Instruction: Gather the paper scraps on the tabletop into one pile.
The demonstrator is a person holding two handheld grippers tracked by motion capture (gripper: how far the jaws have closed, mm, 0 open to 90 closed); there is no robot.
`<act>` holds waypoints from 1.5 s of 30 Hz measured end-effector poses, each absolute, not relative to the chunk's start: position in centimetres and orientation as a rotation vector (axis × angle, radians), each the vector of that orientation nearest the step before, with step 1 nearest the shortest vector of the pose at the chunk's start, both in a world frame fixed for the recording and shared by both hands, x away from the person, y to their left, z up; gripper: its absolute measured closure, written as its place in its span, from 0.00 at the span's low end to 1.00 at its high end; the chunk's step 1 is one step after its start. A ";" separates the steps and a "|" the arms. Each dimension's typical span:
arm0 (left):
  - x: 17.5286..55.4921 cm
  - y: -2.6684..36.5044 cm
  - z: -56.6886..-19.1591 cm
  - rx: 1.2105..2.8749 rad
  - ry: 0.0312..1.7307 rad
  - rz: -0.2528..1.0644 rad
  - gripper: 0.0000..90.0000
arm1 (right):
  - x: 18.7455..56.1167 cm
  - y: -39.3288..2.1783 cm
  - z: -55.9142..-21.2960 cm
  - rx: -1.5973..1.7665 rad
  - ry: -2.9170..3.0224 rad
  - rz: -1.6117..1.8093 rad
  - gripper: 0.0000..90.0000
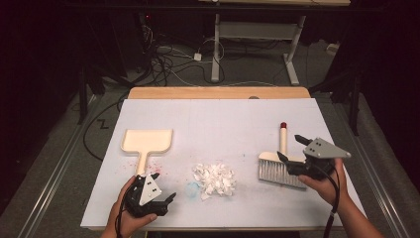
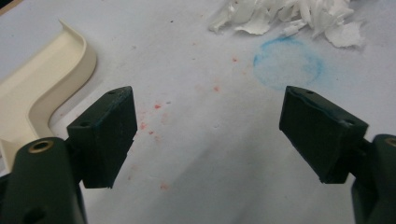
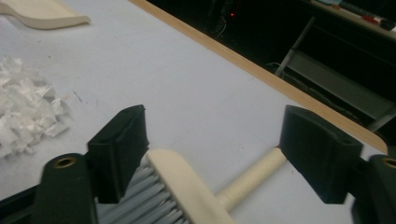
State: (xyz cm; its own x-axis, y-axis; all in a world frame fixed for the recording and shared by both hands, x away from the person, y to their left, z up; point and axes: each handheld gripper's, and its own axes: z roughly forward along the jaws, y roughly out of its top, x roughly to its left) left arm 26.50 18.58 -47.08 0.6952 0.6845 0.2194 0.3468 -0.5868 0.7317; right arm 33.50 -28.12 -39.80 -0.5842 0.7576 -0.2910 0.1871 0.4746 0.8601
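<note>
Nearest the person, the left tool (image 1: 159, 186) rests low over the front-left part of the white worktop (image 1: 218, 119), held in the left hand (image 1: 126, 215). Its jaws stand wide apart with bare surface between them; in the left gripper view that surface carries red specks and a faint blue ring (image 2: 287, 63). The dustpan handle (image 1: 142, 161) lies just beyond this tool, not between its jaws.

At the front centre, a heap of white paper scraps (image 1: 214, 178) lies on the worktop, between the two tools and apart from both.

At the right, the right hand (image 1: 324, 186) holds the right tool (image 1: 291, 147) over the hand brush (image 1: 281, 168). Its jaws are wide. In the right gripper view they straddle the cream brush back (image 3: 187, 186) where the handle joins it, and neither pad presses on it. The grey bristles (image 1: 278, 173) face the person, and the brush lies flat on the worktop.

Farther back, the brush handle (image 1: 283, 139) points away from the person and ends in a red cap (image 1: 284, 125). The cream dustpan (image 1: 147, 141) lies at the left, its pan beyond its handle.
</note>
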 end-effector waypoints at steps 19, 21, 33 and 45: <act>25.9 18.5 -47.0 2.229 0.774 0.726 0.19 | 27.8 -29.4 -42.9 0.790 1.968 1.094 0.22; 25.9 18.5 -47.0 2.234 0.774 0.729 0.19 | 27.8 -29.4 -42.9 0.785 1.973 1.092 0.22; 26.0 18.7 -47.1 2.242 0.783 0.730 0.19 | 28.0 -29.2 -43.0 0.778 1.953 1.031 0.24; 26.5 18.3 -47.2 2.246 0.788 0.730 0.19 | 28.2 -30.0 -43.0 0.813 1.928 1.040 0.24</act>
State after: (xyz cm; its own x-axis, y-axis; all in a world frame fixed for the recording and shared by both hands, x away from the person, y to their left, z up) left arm 26.50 18.32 -47.17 0.6660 0.6903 0.2826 0.3345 -0.6151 0.7140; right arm 28.18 -29.96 -43.00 -0.4881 0.8071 -0.3323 0.1656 0.4594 0.8727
